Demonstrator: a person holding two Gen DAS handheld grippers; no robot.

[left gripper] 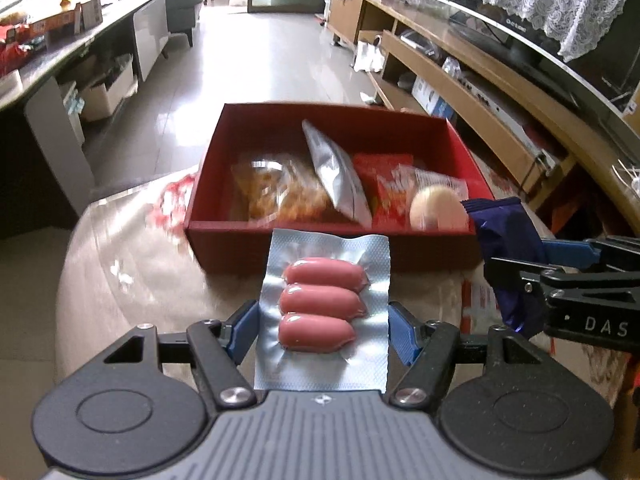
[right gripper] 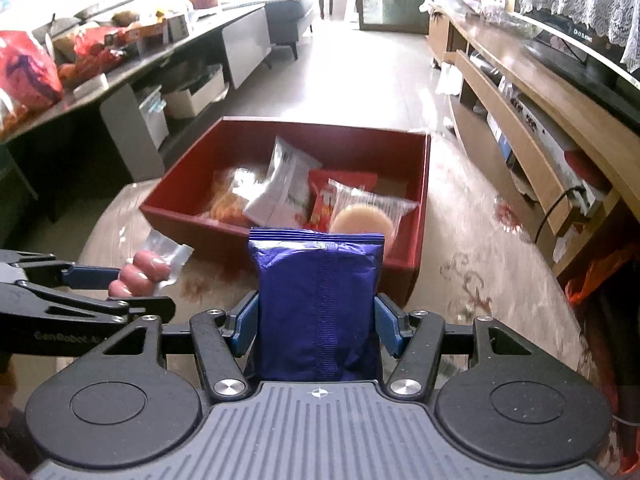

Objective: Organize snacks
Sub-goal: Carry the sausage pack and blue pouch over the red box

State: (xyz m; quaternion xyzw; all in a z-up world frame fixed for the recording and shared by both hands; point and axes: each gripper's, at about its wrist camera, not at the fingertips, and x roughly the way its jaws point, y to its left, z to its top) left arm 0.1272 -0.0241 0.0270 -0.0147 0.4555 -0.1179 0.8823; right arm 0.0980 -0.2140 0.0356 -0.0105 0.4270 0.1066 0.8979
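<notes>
Item 1. Left gripper (left gripper: pixel 323 322): both blue pads pressed on the side margins of a vacuum-sealed sausage pack (left gripper: pixel 324 304), three pink sausages in silver film, lying flat and face-up between the fingers. Clamped on it, clear of the table.

Item 2. Right gripper (right gripper: pixel 317 320): closed on a purple foil snack pouch (right gripper: pixel 318 300), held by its two sides, back seam facing the camera, top crimp pointing away from the claw.

Item 3. Red cardboard box (left gripper: pixel 400 120), open-topped, ahead of and below both claws; its near wall lies just beyond the tip of each held pack. The left claw faces the box's middle, the right claw its right-hand part.

Item 4. Contents already in the box: a clear bag of orange-brown crisps (left gripper: pixel 276 190), a grey foil sachet (left gripper: pixel 340 176) leaning across the middle, a red packet (left gripper: pixel 384 184), and a wrapped round cake (left gripper: pixel 438 204) at the right near corner.

Item 5. Support: table with patterned plastic cover (right gripper: pixel 480 280).

Handling note, as a judgement: the step is carrying both packs over the near wall. Each should clear the rim before the claws tilt down. The emptiest floor seems to be at the far wall and the left end; release low so the slippery films do not slide onto the leaning sachet. The two claws are near each other, so stagger the drops.
</notes>
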